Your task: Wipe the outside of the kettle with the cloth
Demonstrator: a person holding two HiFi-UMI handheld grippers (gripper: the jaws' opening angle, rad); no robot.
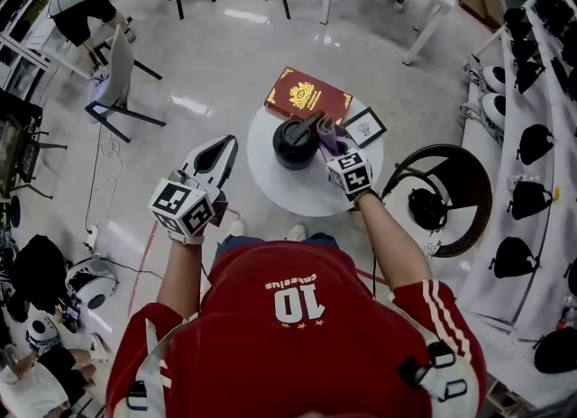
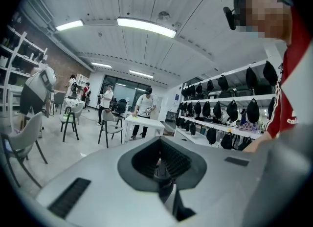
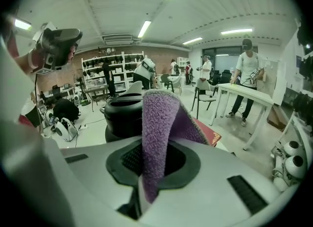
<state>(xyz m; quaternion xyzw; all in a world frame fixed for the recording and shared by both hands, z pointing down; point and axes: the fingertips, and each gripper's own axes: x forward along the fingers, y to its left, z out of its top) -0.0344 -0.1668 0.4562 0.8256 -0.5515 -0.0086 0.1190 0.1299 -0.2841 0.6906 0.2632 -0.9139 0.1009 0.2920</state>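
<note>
The black kettle (image 1: 293, 144) stands on a small round white table (image 1: 270, 184). A red book (image 1: 306, 98) lies on the far side of the table, and a little framed card (image 1: 364, 126) lies to the right.

From the head view, the right gripper (image 1: 323, 130) reaches over the table to the kettle's right side. It holds a purple cloth (image 1: 329, 140) just beside the kettle. I cannot tell from up here if the cloth touches it.

The right gripper view shows more. The right gripper (image 3: 146, 172) has its two jaws pressed tight on the bottom of the cloth (image 3: 161, 118). The fluffy cloth sticks up and flops over at the top. The kettle (image 3: 122, 116) is close behind it, a bit to the left. A corner of the red book (image 3: 211, 136) peeks out on the right. A person (image 3: 247, 79) stands at a long white table far back.

From the head view, the left gripper (image 1: 221, 153) is off to the left of the table, over the shiny floor (image 1: 225, 56), well apart from the kettle.

The left gripper view does not show the kettle or the cloth. The left gripper (image 2: 161, 172) has its jaws closed together with nothing between them. It looks out at the room, where people (image 2: 144, 106) stand by a white table and black bags (image 2: 230, 111) hang on shelves.
</note>
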